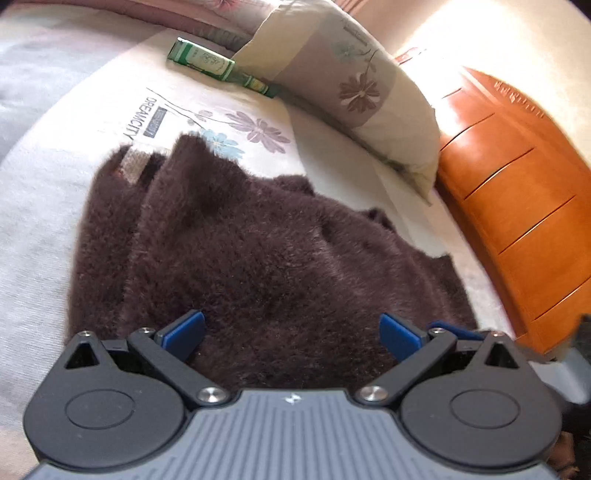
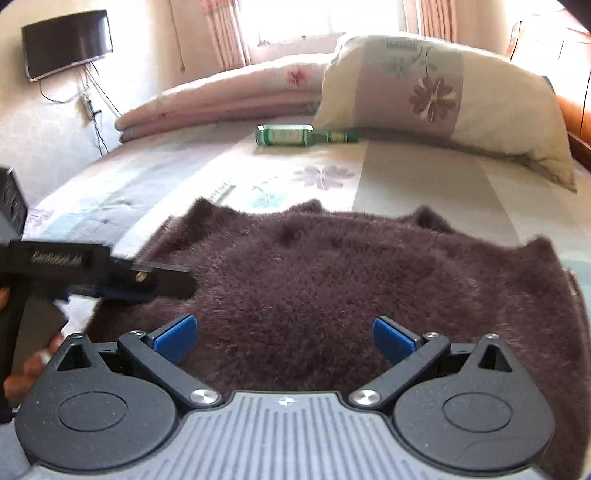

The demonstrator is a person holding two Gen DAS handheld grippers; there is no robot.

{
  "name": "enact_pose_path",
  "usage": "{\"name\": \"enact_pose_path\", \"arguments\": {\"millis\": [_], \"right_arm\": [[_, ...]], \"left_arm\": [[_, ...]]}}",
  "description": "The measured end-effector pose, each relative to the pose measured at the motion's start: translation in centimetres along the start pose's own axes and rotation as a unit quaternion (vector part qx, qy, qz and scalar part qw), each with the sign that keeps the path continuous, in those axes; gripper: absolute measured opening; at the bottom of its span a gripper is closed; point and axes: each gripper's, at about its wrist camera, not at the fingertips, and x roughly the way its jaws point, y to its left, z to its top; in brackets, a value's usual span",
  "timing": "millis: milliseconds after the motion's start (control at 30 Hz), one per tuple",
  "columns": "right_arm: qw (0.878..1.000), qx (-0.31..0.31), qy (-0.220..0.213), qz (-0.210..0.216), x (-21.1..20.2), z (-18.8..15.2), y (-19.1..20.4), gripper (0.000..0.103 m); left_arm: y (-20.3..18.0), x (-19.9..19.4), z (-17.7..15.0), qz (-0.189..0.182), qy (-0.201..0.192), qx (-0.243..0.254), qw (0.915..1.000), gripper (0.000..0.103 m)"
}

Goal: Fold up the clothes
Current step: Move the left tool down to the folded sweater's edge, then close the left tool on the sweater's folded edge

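A bed covered by a floral-print bedsheet (image 2: pixel 229 173) is seen in both views, with a dark brown fuzzy garment (image 2: pixel 351 288) spread on it. Beyond the garment, a green glass bottle (image 2: pixel 303 136) is laid on its side, just beside a flower-patterned pillow (image 2: pixel 461 99). Behind the bottle, a folded pink quilt (image 2: pixel 221 99) is stacked near a bright curtained window (image 2: pixel 321 22). A wall-mounted television (image 2: pixel 66 42) is seen far left of the garment, and an orange wooden headboard (image 1: pixel 524 206) stands to its right.

The left gripper (image 1: pixel 291 332) is held low over the garment's near part, jaws spread wide with nothing between them. The right gripper (image 2: pixel 284 336) is posed likewise, released and empty, above the garment's near edge.
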Motion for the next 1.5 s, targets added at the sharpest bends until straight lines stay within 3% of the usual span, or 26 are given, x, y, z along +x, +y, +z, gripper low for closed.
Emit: {"name": "enact_pose_path", "arguments": {"millis": [100,267,533,700,833,1000,1200,1333,1500], "right_arm": [[1.0,0.001,0.028,-0.009,2.1,-0.7,-0.3,0.103],[0.998,-0.054,0.023,-0.038,2.6,-1.8,1.0,0.103],[0.996,-0.055,0.031,-0.059,1.7,-1.7,1.5,0.103],[0.997,-0.026,0.029,-0.064,-0.1,-2.4,1.7,0.103],[0.999,0.016,0.029,-0.043,-1.4,-3.1,1.5,0.103],[0.998,0.036,0.032,-0.048,-2.0,-3.3,2.2,0.103],[0.997,0.02,0.041,-0.055,-1.9,-2.8,3.4,0.103],[0.997,0.024,0.042,-0.052,-1.4,-2.2,3.9,0.103],[0.998,0.019,0.046,-0.045,-0.8,-1.9,4.8,0.103]], "left_arm": [[0.4,0.1,0.0,-0.016,0.0,0.002,0.9999,0.102],[0.8,0.1,0.0,-0.025,0.002,0.013,0.9996,0.102],[0.9,-2.1,0.9,-0.045,0.012,0.013,0.9988,0.102],[3.9,-6.0,3.1,-0.055,-0.012,0.002,0.9984,0.102],[8.3,-6.5,4.6,-0.046,-0.001,-0.045,0.9979,0.102],[13.9,-3.7,4.0,-0.085,0.062,-0.157,0.9819,0.1],[15.1,-1.4,4.5,-0.166,0.099,-0.175,0.9655,0.1],[14.5,0.7,5.9,-0.17,0.13,-0.152,0.965,0.1],[14.4,1.4,6.0,-0.195,0.15,-0.157,0.9565,0.1]]}}
